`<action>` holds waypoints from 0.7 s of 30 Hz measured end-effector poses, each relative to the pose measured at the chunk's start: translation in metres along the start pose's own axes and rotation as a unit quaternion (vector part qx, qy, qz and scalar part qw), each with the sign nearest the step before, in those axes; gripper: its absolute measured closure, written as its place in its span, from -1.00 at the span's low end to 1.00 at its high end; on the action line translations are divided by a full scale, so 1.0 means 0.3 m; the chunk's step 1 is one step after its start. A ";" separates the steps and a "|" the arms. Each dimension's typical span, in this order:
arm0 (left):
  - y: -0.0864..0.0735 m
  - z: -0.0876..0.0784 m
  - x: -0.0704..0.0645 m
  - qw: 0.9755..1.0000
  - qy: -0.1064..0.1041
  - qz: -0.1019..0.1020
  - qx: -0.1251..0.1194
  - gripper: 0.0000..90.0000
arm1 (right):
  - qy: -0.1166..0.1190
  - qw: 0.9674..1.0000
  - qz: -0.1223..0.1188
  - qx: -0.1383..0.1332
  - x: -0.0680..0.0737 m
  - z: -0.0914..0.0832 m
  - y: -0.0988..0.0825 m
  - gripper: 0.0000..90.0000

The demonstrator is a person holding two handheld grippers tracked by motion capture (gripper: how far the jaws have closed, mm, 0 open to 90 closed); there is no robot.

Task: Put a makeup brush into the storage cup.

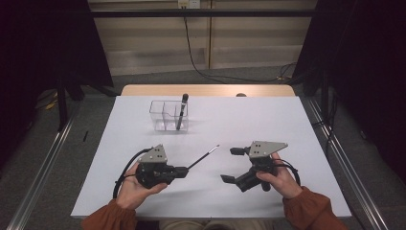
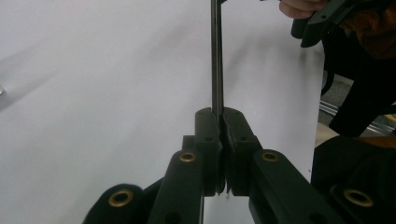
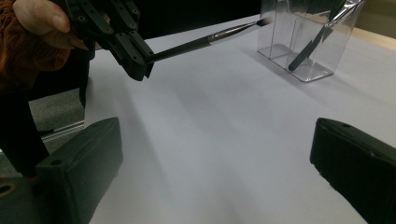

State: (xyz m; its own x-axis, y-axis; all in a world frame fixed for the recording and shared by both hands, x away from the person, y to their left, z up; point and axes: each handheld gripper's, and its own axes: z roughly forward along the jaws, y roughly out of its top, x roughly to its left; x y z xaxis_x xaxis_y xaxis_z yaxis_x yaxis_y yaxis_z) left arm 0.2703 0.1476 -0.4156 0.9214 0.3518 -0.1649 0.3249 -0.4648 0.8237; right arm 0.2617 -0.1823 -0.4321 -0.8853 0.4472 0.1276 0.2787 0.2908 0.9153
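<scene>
A thin black brush point(image 1: 203, 157) with a metal ferrule and a small tip sticks out from my left gripper point(image 1: 184, 169), which is shut on its handle above the white table point(image 1: 287, 120). In the left gripper view the brush handle point(image 2: 216, 56) rises straight from between the closed jaws. In the right gripper view the same brush point(image 3: 205, 42) points toward a clear plastic organiser point(image 3: 308, 37). The organiser point(image 1: 162, 115) stands at the table's back left and holds a dark pen-like tool point(image 1: 182, 111) leaning in one compartment. My right gripper point(image 1: 231, 164) is open with nothing between its fingers point(image 3: 79, 163).
The white table surface ends in a wooden strip point(image 1: 206, 90) at the back. Metal rails point(image 1: 335, 143) run along both sides on the grey floor. Black curtains hang left and right, and a cable point(image 1: 191, 52) trails down the back wall.
</scene>
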 end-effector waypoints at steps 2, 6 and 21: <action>0.004 -0.001 -0.004 1.000 0.000 -0.002 -0.010 0.90 | 0.001 1.000 -0.002 -0.005 0.002 0.003 0.000 -0.94; 0.007 0.002 -0.006 1.000 0.003 -0.001 -0.018 0.90 | 0.001 1.000 -0.006 -0.019 0.004 0.008 0.001 -0.90; 0.020 0.053 -0.040 1.000 -0.011 0.012 -0.027 0.90 | -0.006 0.999 0.006 -0.039 0.008 0.025 0.017 -0.88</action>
State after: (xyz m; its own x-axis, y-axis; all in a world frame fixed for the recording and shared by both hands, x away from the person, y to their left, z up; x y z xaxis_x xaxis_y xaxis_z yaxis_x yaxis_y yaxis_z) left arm 0.2647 0.1277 -0.4175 0.9334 0.3234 -0.1558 0.2911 -0.4280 0.8556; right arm 0.2638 -0.1734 -0.4301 -0.8774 0.4605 0.1348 0.2592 0.2187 0.9407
